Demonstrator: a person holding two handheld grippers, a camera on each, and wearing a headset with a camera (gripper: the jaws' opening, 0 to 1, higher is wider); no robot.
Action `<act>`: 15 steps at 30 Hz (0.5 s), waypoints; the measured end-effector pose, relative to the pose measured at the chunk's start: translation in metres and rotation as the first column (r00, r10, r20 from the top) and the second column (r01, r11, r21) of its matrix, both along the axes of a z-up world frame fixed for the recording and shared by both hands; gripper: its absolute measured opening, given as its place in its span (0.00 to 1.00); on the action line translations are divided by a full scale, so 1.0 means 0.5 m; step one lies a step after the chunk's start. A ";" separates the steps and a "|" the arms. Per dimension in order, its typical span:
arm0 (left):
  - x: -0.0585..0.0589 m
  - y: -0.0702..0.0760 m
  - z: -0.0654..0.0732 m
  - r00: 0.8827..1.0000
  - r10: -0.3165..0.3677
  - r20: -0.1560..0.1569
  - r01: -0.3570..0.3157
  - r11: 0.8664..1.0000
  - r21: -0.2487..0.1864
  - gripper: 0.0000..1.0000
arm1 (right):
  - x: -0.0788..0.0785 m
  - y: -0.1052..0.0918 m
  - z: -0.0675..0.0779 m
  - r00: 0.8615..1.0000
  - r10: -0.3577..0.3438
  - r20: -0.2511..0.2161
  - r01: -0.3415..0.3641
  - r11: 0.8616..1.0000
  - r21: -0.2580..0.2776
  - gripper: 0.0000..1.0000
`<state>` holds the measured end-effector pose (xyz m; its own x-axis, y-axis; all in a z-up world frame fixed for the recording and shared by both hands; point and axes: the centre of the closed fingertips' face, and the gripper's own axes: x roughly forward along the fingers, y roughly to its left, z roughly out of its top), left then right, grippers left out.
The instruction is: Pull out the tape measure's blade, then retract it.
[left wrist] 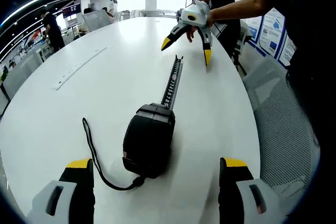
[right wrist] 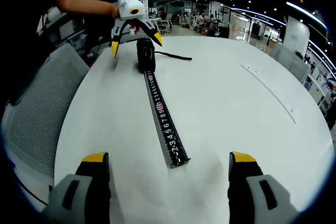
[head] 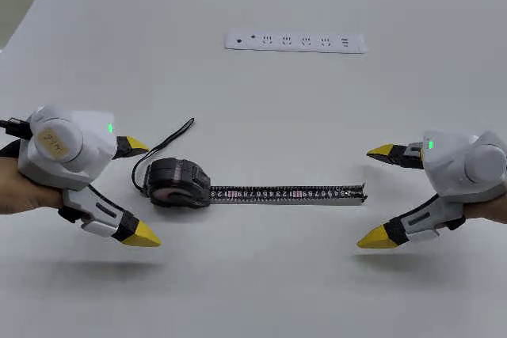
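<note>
Tape measure, black round plastic case [head: 177,183], low left of middle in head view, on white table [head: 253,100]. Thin numbered metal blade [head: 289,193] out flat toward right. Left gripper [head: 144,191] spread wide beside case, empty. Right gripper [head: 375,195] spread wide near blade tip, empty. Pull-out likely done; pull-back left.

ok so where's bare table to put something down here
Bare table runs along the near side, below the blade. A second wide patch lies between the power strip and the tape measure case. Crowded: the line from the left gripper through case, cord and blade to the right gripper.
</note>
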<state>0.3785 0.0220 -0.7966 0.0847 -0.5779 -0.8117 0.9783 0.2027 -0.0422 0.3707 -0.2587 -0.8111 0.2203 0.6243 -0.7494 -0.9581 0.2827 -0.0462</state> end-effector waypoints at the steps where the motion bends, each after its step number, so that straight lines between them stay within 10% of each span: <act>1: 0.000 0.000 0.000 1.000 0.003 0.007 -0.003 1.000 -0.007 0.99 | 0.000 0.004 0.004 1.000 -0.014 -0.002 0.014 1.000 0.019 0.98; 3: 0.009 -0.015 0.019 0.998 0.059 0.026 -0.056 0.994 -0.090 1.00 | -0.008 0.012 0.012 0.997 -0.065 -0.033 0.067 0.995 0.071 1.00; 15: 0.012 -0.022 0.034 0.995 0.088 0.036 -0.083 0.988 -0.128 1.00 | -0.007 0.009 0.023 0.995 -0.095 -0.027 0.097 0.991 0.095 1.00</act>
<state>0.3847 0.0108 -0.7794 0.1706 -0.6649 -0.7272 0.9590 0.2815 -0.0324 0.3670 -0.2544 -0.7996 0.2664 0.6705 -0.6924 -0.9269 0.3751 0.0066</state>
